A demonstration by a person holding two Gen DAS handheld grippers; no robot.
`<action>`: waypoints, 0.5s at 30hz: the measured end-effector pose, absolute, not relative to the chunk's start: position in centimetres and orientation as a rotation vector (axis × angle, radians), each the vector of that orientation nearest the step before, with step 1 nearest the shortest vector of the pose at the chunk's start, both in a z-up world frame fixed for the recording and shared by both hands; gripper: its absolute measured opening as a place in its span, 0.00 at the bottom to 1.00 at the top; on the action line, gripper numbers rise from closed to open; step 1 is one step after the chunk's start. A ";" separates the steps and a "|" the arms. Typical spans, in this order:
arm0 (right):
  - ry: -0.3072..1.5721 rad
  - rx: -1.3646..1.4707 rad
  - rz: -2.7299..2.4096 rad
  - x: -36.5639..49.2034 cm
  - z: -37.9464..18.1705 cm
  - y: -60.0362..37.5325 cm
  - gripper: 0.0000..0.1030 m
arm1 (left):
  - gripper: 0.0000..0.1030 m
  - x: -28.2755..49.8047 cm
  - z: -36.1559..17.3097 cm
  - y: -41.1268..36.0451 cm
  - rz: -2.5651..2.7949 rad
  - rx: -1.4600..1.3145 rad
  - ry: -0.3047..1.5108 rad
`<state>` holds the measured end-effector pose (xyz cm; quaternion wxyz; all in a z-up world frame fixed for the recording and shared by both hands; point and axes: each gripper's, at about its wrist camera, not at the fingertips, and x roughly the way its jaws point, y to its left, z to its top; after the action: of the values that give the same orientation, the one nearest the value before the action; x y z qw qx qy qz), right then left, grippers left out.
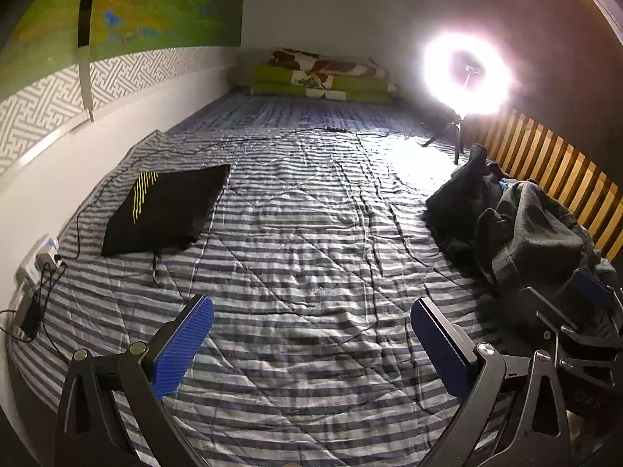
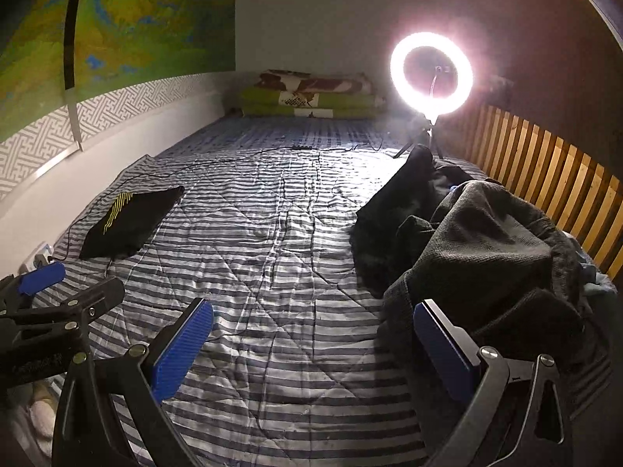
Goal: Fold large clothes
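Note:
A heap of dark unfolded clothes (image 1: 521,229) (image 2: 475,249) lies on the right side of the striped bed cover, topped by a grey knitted garment. A folded black garment with yellow stripes (image 1: 167,210) (image 2: 128,222) rests flat at the left. My left gripper (image 1: 311,334) hangs open over bare cover with nothing between its blue pads. My right gripper (image 2: 313,334) is open too, its right pad (image 2: 444,346) at the near edge of the heap, apart from the cloth as far as I can tell. Each gripper shows at the edge of the other's view.
The blue-and-white striped bed cover (image 1: 311,241) (image 2: 272,241) fills both views. A lit ring light on a small tripod (image 1: 467,74) (image 2: 432,74) stands at the far right, its cable running across the bed. Folded bedding (image 1: 323,74) is stacked at the far end. A wooden slat rail (image 1: 557,171) borders the right; a wall socket (image 1: 39,260) sits left.

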<state>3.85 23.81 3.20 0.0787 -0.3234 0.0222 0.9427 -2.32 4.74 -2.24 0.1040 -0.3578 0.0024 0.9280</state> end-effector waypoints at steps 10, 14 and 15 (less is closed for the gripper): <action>0.070 -0.970 2.810 3.8 2.9 23.9 0.99 | 0.99 -2.2 -2.3 4.6 2.740 -1.054 0.012; 0.064 -0.969 2.813 3.7 2.9 23.8 0.99 | 0.99 -2.0 -2.1 4.8 2.744 -1.044 0.024; 0.066 -0.969 2.813 3.7 2.9 23.8 0.99 | 0.99 -2.0 -2.1 4.8 2.748 -1.042 0.028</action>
<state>3.65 23.81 2.90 0.0828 -0.3244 0.0222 0.9420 -2.00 4.83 -2.10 0.1014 -0.3527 0.0094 0.9302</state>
